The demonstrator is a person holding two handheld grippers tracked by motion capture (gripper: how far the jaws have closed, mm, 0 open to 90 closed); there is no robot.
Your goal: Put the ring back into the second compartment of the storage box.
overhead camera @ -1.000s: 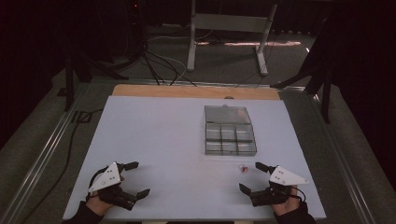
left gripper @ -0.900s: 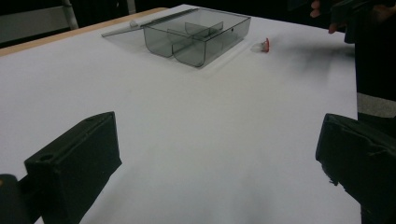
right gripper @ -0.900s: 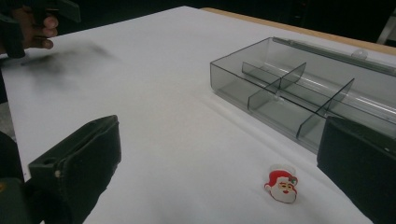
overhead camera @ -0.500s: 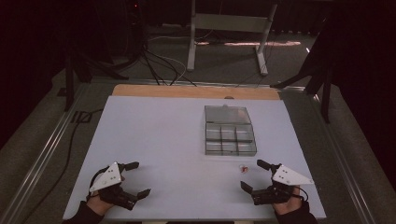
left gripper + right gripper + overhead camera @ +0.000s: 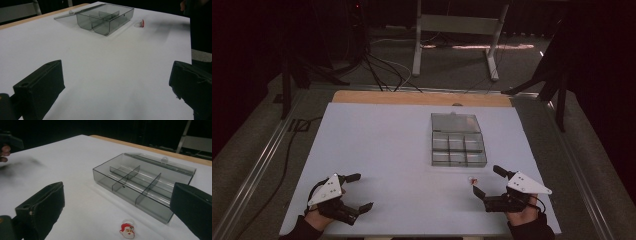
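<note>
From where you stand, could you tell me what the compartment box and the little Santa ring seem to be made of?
Compartment box: likely smoke-grey transparent hard plastic, glossy; the dividers and the white table show through its walls. Santa ring: probably soft moulded plastic or rubber, painted red and white, on a clear band; too small to be sure.

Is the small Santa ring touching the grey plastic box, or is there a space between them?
Apart. The right gripper view shows bare white table between the Santa ring and the box.

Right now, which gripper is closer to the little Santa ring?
Right. The right gripper sits just beside the Santa ring, jaws open toward it; the left gripper is far across the table.
</note>
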